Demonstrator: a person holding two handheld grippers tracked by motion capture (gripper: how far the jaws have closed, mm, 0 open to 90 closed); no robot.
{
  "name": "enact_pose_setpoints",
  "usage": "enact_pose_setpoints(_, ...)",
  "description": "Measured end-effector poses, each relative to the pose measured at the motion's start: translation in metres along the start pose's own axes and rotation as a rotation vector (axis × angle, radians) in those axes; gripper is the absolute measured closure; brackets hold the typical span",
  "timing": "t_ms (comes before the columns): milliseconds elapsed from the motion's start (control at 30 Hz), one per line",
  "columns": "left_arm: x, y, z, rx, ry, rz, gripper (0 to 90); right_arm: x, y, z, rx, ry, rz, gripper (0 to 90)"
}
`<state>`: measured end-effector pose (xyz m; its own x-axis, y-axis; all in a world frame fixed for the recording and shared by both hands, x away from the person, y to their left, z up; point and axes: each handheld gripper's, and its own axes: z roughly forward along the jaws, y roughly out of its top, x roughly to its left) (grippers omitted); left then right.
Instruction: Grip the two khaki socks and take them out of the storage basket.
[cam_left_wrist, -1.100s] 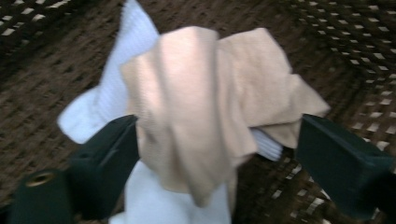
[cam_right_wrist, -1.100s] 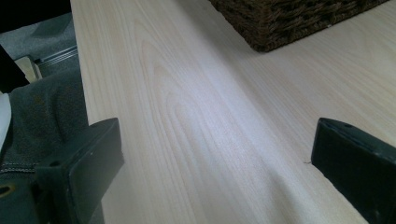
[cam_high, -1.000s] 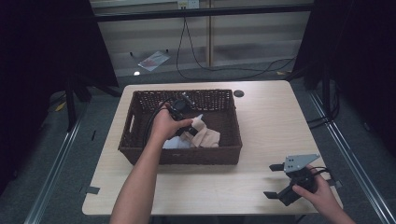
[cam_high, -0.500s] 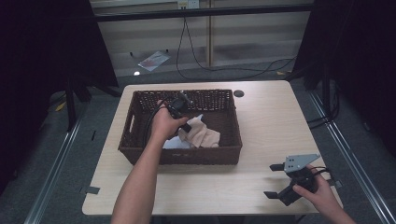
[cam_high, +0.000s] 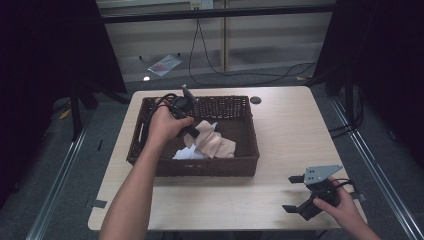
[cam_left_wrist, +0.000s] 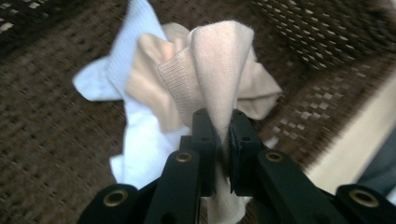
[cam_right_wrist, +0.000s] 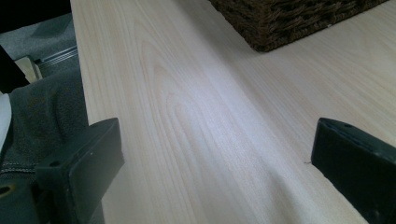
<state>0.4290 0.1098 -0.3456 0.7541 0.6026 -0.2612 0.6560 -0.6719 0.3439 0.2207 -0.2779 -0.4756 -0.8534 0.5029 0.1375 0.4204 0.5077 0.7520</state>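
Left gripper (cam_left_wrist: 219, 140) clenched on a beige cloth (cam_left_wrist: 219, 70) inside the wicker basket (cam_high: 240, 165) (white cloth (cam_left_wrist: 135, 140) beneath); lifting clear likely follows. Right gripper (cam_high: 300, 195) rests wide open on the counter (cam_high: 280, 130).

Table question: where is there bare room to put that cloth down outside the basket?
The table is bare between the basket and its right edge, and along the front strip between the basket and the right hand-held gripper. Inside the basket it is crowded: the left hand-held gripper pinches the beige cloth over a white cloth.
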Motion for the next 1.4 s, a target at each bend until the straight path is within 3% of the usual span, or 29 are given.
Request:
enact_pose_setpoints(433, -0.030, -0.002, -0.028, 0.014, -0.050, 0.042, 83.5, 0.000, 0.000, 0.000, 0.000, 0.002, 0.001, 2.1)
enact_pose_setpoints(800, -0.045, -0.011, -0.040, 0.013, -0.113, 0.079, 83.4, 0.001, 0.000, 0.000, 0.002, 0.004, 0.000, 2.1)
enact_pose_setpoints(1233, -0.068, -0.020, -0.036, 0.040, -0.161, 0.168, 83.2, 0.001, 0.000, 0.000, -0.001, 0.000, -0.002, 2.1)
enact_pose_setpoints(1400, -0.072, -0.024, -0.034, 0.048, -0.173, 0.177, 83.4, 0.001, 0.001, 0.000, 0.001, 0.001, -0.002, 2.2)
